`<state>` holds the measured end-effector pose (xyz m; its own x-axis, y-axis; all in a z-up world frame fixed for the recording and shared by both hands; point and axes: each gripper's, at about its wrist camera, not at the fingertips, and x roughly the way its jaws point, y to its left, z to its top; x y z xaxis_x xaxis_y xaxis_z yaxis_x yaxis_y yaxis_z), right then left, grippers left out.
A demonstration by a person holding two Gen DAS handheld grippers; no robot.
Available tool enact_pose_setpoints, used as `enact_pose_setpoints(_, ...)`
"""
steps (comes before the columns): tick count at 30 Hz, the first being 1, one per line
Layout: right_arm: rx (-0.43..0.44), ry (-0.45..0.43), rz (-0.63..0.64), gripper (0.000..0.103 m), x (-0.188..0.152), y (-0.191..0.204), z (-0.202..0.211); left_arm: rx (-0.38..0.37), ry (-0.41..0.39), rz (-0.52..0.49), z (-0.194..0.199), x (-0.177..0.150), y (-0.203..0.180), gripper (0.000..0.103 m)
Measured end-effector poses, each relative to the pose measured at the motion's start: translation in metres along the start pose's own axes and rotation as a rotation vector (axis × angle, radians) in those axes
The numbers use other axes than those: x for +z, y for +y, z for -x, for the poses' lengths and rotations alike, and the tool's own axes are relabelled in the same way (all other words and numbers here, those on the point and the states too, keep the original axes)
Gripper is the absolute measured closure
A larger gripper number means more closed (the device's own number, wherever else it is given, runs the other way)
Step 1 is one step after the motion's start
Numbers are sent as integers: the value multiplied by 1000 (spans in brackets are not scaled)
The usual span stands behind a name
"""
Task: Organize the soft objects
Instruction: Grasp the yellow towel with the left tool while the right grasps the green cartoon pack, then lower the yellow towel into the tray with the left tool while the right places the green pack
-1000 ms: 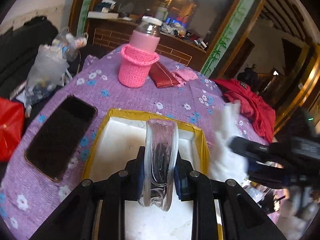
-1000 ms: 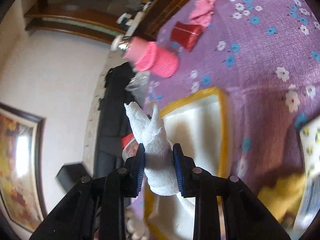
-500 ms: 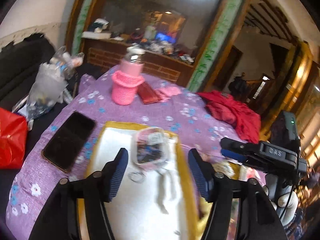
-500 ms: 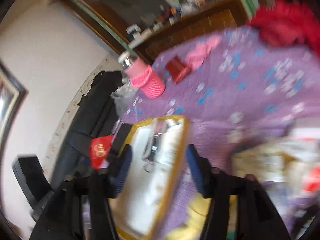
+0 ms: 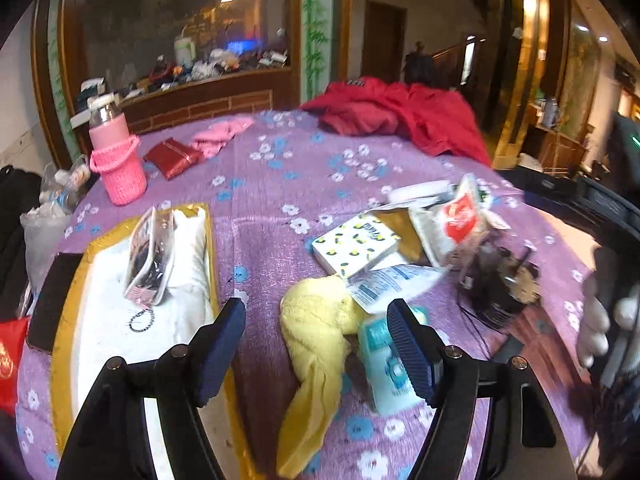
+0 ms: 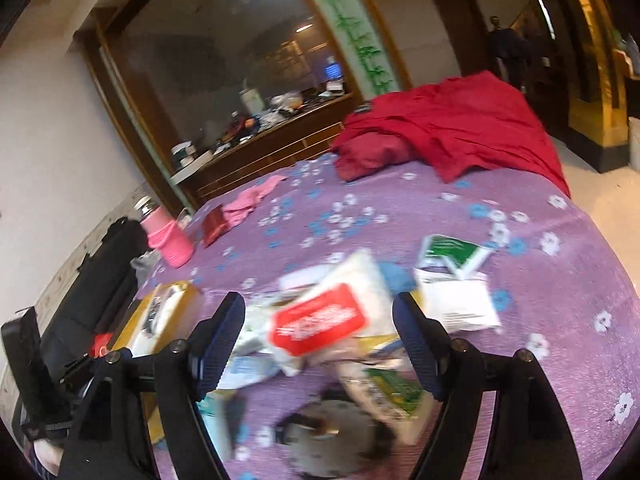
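Note:
A gold-rimmed white tray (image 5: 62,360) lies at the left of the purple flowered cloth. In it rest a clear pouch (image 5: 150,256) and a white towel (image 5: 188,248). My left gripper (image 5: 314,312) hovers above a yellow towel (image 5: 320,340) and a teal packet (image 5: 384,364). Its jaws are opening and its pads touch nothing. In the blurred right wrist view, my right gripper (image 6: 316,304) hangs over a red-and-white packet (image 6: 320,320) in a pile, its jaws opening and holding nothing.
A red garment (image 5: 400,116) lies at the far edge. A pink sleeved bottle (image 5: 116,160), red wallet (image 5: 172,156) and pink cloth (image 5: 222,136) sit at the back left. A phone (image 5: 52,304) lies left of the tray, and a lemon-print box (image 5: 356,246) and black cables (image 5: 500,280) lie at the right.
The left gripper let go of the clear pouch and the right of the white towel; both now lie in the tray. Both grippers opened and swung right, over the pile.

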<state>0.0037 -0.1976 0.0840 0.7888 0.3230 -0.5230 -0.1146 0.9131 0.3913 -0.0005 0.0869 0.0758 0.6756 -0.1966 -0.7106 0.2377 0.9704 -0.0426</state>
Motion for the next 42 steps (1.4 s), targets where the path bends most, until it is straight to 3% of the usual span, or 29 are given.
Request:
enact_pose_setpoints(4, 12, 2, -34, 28, -7, -18, -7, 47, 67, 26, -29, 4, 1, 27)
enact_pose_setpoints(8, 41, 2, -2, 28, -10, -12, -5, 59, 151, 22, -59, -2, -5, 28)
enact_pose_setpoints(10, 48, -3, 35, 28, -14, -3, -3, 49, 180, 28, -68, -6, -6, 58)
enact_pose_setpoints(11, 48, -3, 49, 28, -15, 1, -2, 50, 194, 30, -72, -8, -6, 61)
enact_pose_setpoints(17, 57, 28, 189, 28, -30, 34, -8, -24, 102, 126, -41, -11, 5, 62)
enact_pose_setpoints(19, 98, 47, 172, 28, -31, 40, -6, -74, 53, 163, -19, -11, 8, 62)
enact_pose_setpoints(22, 251, 165, 104, 28, -34, 59, -6, -138, -17, 207, 17, -14, 17, 62)
enact_pose_setpoints(25, 308, 319, 124, 27, -48, 93, -15, -180, -59, 239, 43, -20, 28, 62)
enact_pose_setpoints(31, 66, 484, 240, 28, -83, 131, -62, -216, -95, 316, 75, -38, 56, 62)
enact_pose_setpoints(36, -39, 538, 292, 29, -105, 145, -94, -172, -147, 373, 98, -51, 86, 61)
enact_pose_setpoints(38, -94, 530, 348, 54, -110, 152, -98, -134, -155, 395, 104, -55, 102, 61)
enact_pose_setpoints(42, -62, 529, 346, 65, -109, 153, -86, -48, -144, 448, 108, -62, 138, 61)
